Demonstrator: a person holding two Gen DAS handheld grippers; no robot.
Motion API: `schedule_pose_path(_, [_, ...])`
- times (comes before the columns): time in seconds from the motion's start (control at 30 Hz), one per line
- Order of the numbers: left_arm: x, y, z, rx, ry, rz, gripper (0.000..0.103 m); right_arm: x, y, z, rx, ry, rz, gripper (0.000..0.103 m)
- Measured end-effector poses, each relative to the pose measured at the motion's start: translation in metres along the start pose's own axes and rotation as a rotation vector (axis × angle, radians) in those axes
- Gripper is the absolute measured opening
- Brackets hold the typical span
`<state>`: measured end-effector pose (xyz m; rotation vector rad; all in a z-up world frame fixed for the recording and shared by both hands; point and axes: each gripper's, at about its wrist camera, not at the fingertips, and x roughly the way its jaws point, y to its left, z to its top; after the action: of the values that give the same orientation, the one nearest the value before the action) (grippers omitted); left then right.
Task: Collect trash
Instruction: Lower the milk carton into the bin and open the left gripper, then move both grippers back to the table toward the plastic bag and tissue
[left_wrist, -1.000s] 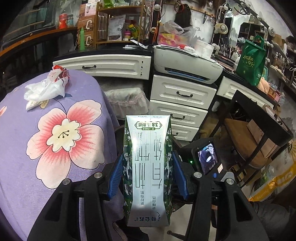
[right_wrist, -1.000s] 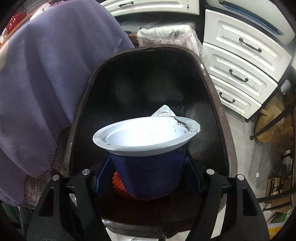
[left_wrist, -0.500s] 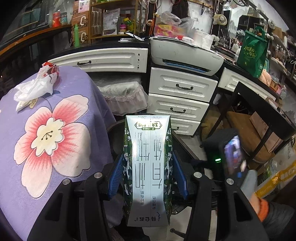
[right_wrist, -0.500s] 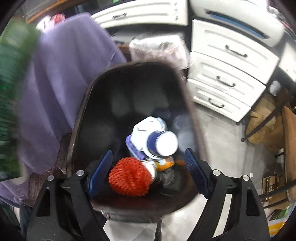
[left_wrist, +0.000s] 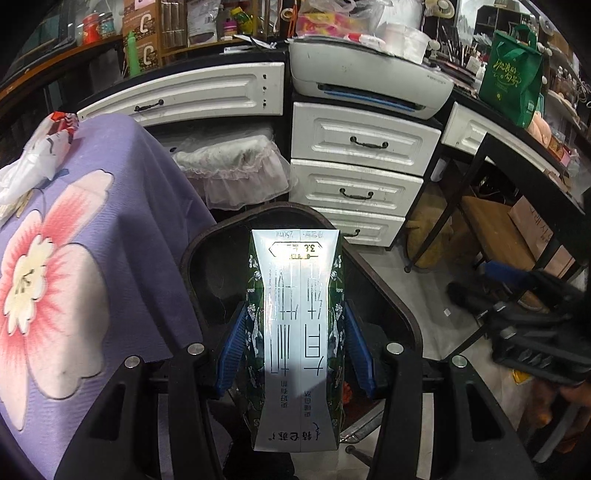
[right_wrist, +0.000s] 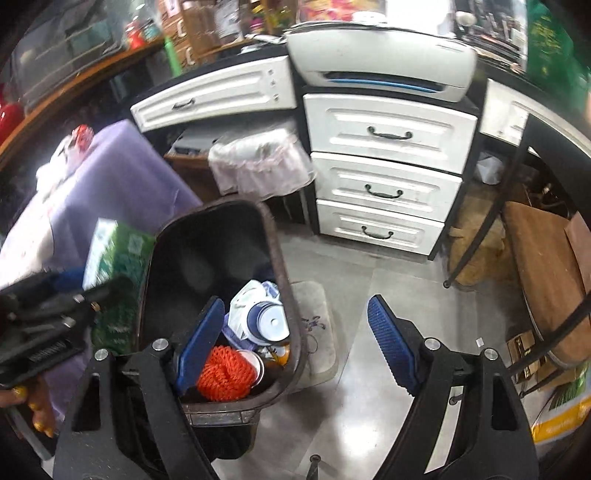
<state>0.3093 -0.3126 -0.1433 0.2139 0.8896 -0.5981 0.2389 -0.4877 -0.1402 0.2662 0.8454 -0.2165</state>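
My left gripper is shut on a green and white milk carton and holds it over the dark trash bin. In the right wrist view the carton and left gripper sit at the bin's left rim. My right gripper is open and empty, over the bin's right edge and the floor. In the bin lie a blue and white cup, an orange net ball and other trash. A white plastic bag and a red wrapper lie on the purple flowered tablecloth.
White drawers and a printer stand behind the bin. A lace-covered stool is beside the table. A small mat lies on the grey floor. A black desk frame and wooden stool are at the right.
My right gripper opened and dropped the blue cup into the bin, then pulled back and to the right. My left gripper carried the carton from beside the table to above the bin.
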Motion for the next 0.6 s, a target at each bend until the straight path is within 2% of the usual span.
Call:
schedule_pose_path(0.3, [0.030,-0.005,0.000,0.025,0.061,0.017,0.052,-0.011,-0.002,0.000,0.012,-0.024,0.014,0.080])
schedule_pose_path(0.33, [0.033,-0.006,0.000,0.028,0.069,0.018,0.055,-0.011,-0.001,0.000,0.009,-0.027,0.018,0.080])
schedule_pose_path(0.43, [0.035,-0.008,-0.001,0.041,0.070,0.018,0.077,-0.012,0.002,0.000,0.002,-0.032,0.023,0.080])
schedule_pose_path(0.53, [0.029,-0.010,-0.002,0.053,0.046,0.030,0.083,-0.014,0.003,0.000,0.008,-0.038,0.027,0.080])
schedule_pose_path(0.6, [0.024,-0.009,-0.003,0.051,0.039,0.031,0.083,-0.015,0.003,0.001,0.008,-0.044,0.028,0.080])
